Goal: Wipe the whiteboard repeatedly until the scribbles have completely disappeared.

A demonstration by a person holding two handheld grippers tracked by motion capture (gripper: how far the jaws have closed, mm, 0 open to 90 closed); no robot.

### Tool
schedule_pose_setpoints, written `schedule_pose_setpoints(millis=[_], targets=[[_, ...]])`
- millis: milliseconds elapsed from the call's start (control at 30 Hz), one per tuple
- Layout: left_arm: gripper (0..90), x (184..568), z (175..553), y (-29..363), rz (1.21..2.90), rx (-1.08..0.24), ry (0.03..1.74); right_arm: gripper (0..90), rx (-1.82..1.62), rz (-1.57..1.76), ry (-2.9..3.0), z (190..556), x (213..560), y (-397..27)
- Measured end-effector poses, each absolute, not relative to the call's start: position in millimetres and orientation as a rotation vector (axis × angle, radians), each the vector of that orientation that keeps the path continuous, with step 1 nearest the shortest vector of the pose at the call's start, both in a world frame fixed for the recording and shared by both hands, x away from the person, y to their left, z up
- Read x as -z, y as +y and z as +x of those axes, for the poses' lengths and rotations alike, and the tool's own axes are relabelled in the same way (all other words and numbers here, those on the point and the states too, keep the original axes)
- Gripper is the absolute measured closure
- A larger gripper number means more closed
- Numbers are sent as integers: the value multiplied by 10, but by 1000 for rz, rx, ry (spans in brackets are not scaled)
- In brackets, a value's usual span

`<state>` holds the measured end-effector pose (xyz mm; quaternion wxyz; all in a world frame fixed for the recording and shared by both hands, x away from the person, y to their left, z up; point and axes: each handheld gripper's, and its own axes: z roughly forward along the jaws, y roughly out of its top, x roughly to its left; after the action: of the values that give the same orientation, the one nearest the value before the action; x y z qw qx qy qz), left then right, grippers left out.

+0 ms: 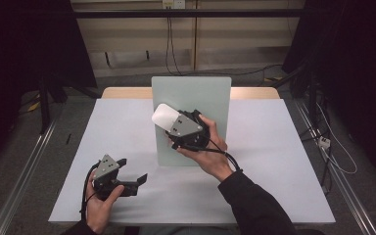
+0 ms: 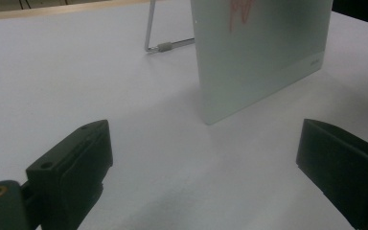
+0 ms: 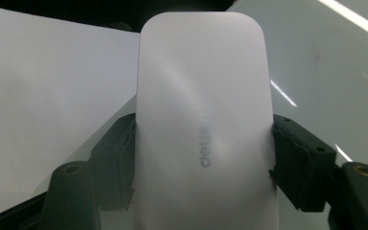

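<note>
The right tongs pinched the white eraser against the upright board, seemingly mid-wipe, red marks probably next, while the left tongs sat spread near the bench

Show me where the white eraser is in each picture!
High view: the white eraser sits near the middle, held in the right gripper in front of the glass board.
Left gripper view: the eraser isn't in this picture; the board stands at the upper right.
Right gripper view: the eraser fills the middle, squeezed between the two black jaws.
Shared landmark: the glass board, seen in all three.
</note>
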<state>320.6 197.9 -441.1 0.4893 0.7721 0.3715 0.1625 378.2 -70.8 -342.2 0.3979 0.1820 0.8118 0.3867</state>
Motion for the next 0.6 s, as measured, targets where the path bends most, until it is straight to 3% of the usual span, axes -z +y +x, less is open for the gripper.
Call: schedule_pose_setpoints(millis=[600], targets=[[51,4407,3203,1970,1877,-396,898,318,-978,553,1925,3827,3202,-965]])
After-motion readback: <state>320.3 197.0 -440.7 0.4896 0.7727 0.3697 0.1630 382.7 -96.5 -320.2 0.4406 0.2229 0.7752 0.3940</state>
